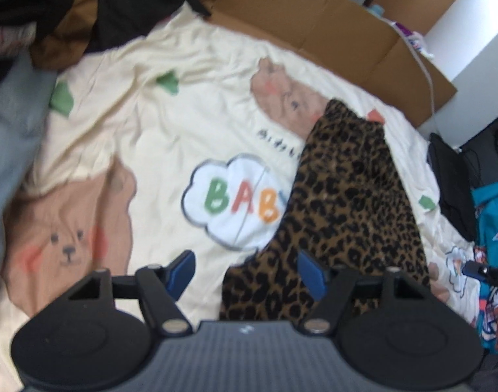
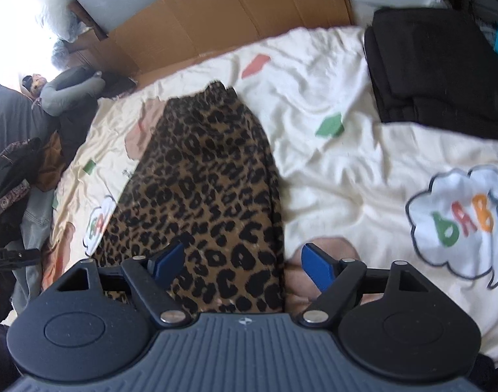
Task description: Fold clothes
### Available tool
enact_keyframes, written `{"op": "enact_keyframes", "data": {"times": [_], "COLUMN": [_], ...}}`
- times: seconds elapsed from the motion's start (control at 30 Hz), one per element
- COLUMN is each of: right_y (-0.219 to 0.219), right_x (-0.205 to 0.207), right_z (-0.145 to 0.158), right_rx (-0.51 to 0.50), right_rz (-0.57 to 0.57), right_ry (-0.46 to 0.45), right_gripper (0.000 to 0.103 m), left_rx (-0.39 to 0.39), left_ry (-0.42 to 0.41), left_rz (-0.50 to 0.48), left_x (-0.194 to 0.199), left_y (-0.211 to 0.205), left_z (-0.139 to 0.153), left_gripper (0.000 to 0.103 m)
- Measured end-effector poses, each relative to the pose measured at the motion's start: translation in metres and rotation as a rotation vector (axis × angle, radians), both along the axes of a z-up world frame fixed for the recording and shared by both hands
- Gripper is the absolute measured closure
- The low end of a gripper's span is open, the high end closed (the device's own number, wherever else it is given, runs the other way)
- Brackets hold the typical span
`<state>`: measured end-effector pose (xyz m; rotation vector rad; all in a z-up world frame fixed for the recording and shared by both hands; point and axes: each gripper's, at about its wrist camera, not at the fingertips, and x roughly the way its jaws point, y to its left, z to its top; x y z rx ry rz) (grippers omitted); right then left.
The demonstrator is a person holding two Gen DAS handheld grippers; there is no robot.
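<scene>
Leopard-print garment (image 1: 347,202) lies as a long narrow strip on the cream bear-print bedsheet (image 1: 170,130), flat, one end just past the "BABY" cloud print (image 1: 236,199), partly covering its right edge.

Left gripper (image 1: 247,272) hovers over the garment's near end, blue fingers (image 1: 183,269) spread wide, gripping nothing; one finger over the sheet, the other over leopard cloth.

Right gripper (image 2: 244,266) likewise spread, nothing between the fingers (image 2: 317,269); the garment's (image 2: 203,189) right edge runs through the gap.

Beyond the garment: flattened cardboard (image 2: 216,16) along the sheet's (image 2: 330,170) far side. Folded black clothing (image 2: 444,75) sits on the sheet right of the garment. Heap of dark clothes (image 1: 69,9) at the sheet's far-left corner in the left view.
</scene>
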<state>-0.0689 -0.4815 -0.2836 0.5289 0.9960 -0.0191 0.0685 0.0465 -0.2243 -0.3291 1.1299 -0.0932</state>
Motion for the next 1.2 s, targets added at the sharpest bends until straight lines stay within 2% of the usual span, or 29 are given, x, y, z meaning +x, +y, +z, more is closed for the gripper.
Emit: {"op": "enact_keyframes", "data": {"times": [0.07, 0.2, 0.5, 0.7, 0.73, 0.87, 1.03, 1.2], "right_y": [0.001, 0.003, 0.005, 0.005, 0.007, 0.011, 0.01, 0.0], "right_x": [0.0, 0.0, 0.0, 0.001, 0.002, 0.003, 0.005, 0.0], "right_z": [-0.012, -0.034, -0.078, -0.079, -0.076, -0.065, -0.056, -0.07], "right_rx": [0.008, 0.036, 0.109, 0.128, 0.133, 0.17, 0.23, 0.313], "right_rz": [0.011, 0.018, 0.012, 0.0, 0.008, 0.02, 0.02, -0.048], "right_ry": [0.03, 0.075, 0.152, 0.159, 0.156, 0.131, 0.091, 0.085], "right_gripper": [0.035, 0.036, 0.049, 0.05, 0.053, 0.053, 0.053, 0.053], "left_rx": [-0.001, -0.024, -0.038, -0.038, -0.041, -0.062, -0.05, -0.037], "left_ry": [0.03, 0.084, 0.146, 0.157, 0.15, 0.14, 0.142, 0.149], "left_rz": [0.004, 0.029, 0.021, -0.005, -0.004, 0.001, -0.011, -0.021], "left_x": [-0.005, -0.011, -0.021, -0.026, -0.026, -0.025, -0.024, -0.021], "left_y": [-0.001, 0.0, -0.001, -0.004, -0.004, -0.001, 0.001, 0.0], "left_z": [-0.013, -0.034, -0.059, -0.065, -0.064, -0.06, -0.055, -0.052], "left_gripper": [0.035, 0.037, 0.038, 0.038, 0.038, 0.038, 0.038, 0.038]}}
